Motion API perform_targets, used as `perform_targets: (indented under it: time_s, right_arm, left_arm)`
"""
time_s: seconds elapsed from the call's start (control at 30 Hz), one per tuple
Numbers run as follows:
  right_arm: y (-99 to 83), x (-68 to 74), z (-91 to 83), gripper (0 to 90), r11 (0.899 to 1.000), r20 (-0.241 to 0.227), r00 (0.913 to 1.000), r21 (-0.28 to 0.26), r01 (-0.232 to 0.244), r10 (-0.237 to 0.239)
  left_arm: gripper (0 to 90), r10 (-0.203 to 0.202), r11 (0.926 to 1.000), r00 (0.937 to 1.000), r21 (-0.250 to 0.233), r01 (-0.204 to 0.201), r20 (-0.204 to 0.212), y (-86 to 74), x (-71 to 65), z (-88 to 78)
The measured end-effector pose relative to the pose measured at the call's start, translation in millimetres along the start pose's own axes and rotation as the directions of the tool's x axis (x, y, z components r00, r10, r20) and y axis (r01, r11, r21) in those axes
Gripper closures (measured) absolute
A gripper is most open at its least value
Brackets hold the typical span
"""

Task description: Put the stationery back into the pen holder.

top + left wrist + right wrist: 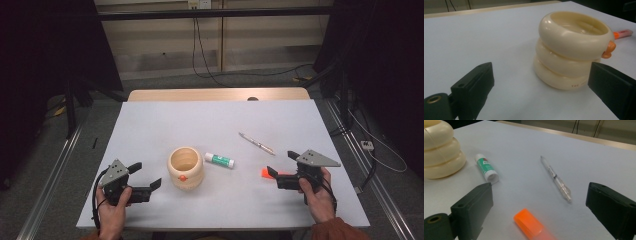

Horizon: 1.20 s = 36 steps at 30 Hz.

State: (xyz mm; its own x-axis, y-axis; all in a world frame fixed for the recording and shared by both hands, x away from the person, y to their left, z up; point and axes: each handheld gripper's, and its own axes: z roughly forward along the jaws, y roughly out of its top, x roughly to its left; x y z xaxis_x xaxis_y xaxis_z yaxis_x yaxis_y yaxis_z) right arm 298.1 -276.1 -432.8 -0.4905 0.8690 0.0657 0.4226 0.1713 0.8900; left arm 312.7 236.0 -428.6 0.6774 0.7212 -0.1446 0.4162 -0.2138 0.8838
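A cream ringed pot (185,167) with a small orange knob stands mid-table; it looms close in the left gripper view (571,47). My left gripper (147,175) is open just left of the pot, nothing between its jaws (541,87). An orange highlighter (266,173) lies between the open jaws of my right gripper (281,163), untouched on the table (531,223). A white and green glue stick (219,160) (486,167) lies right of the pot. A clear pen (256,143) (555,178) lies farther back.
The white tabletop (200,120) has a wooden strip along its far edge (215,94). Cables trail on the floor beyond (210,70). Dark stands flank both sides of the table.
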Motion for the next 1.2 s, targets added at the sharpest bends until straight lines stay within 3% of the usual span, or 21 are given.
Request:
perform_targets:
  time_s: [0.1,0.47,0.73,0.9,0.97,1.13,1.2]
  right_arm:
    - [3.7,-6.1,1.1,3.6,0.999,0.002,1.0,0.034,-0.004,0.004]
    - [19.0,-10.1,20.7,4.2,0.987,-0.077,0.997,0.16,0.018,-0.005]
    - [21.7,-13.7,30.3,5.9,0.964,-0.156,0.9877,0.265,0.034,0.008]
    - [27.4,-11.3,36.0,6.6,0.952,-0.192,0.9812,0.296,0.077,-0.02]
    - [29.0,-9.9,39.8,6.3,0.942,-0.208,0.9777,0.322,0.095,-0.027]
    - [32.0,-7.1,45.7,8.8,0.924,-0.249,0.9671,0.356,0.139,-0.05]
    - [34.8,-6.4,46.4,7.1,0.916,-0.28,0.9577,0.365,0.168,-0.064]
  left_arm:
    - [6.4,0.003,1.0,1.0,0.006,-0.003,0.004,-0.2,1.0,0.9]
    - [6.4,0.005,1.0,1.0,0.008,-0.005,0.006,-0.1,2.0,2.5]
    - [6.5,0.0,0.9998,0.9999,0.017,0.0,0.013,-0.5,1.8,3.7]
    - [6.2,-0.001,0.9998,1.0,0.017,0.001,0.006,-0.1,2.3,3.4]
    - [5.6,0.004,0.9999,1.0,0.013,-0.004,0.0,0.2,2.2,2.7]
    - [5.3,-0.008,0.9999,0.9999,0.012,0.008,-0.011,-1.1,6.0,1.7]
    - [5.4,-0.009,0.9999,0.9999,0.011,0.009,-0.013,-1.0,6.7,1.4]
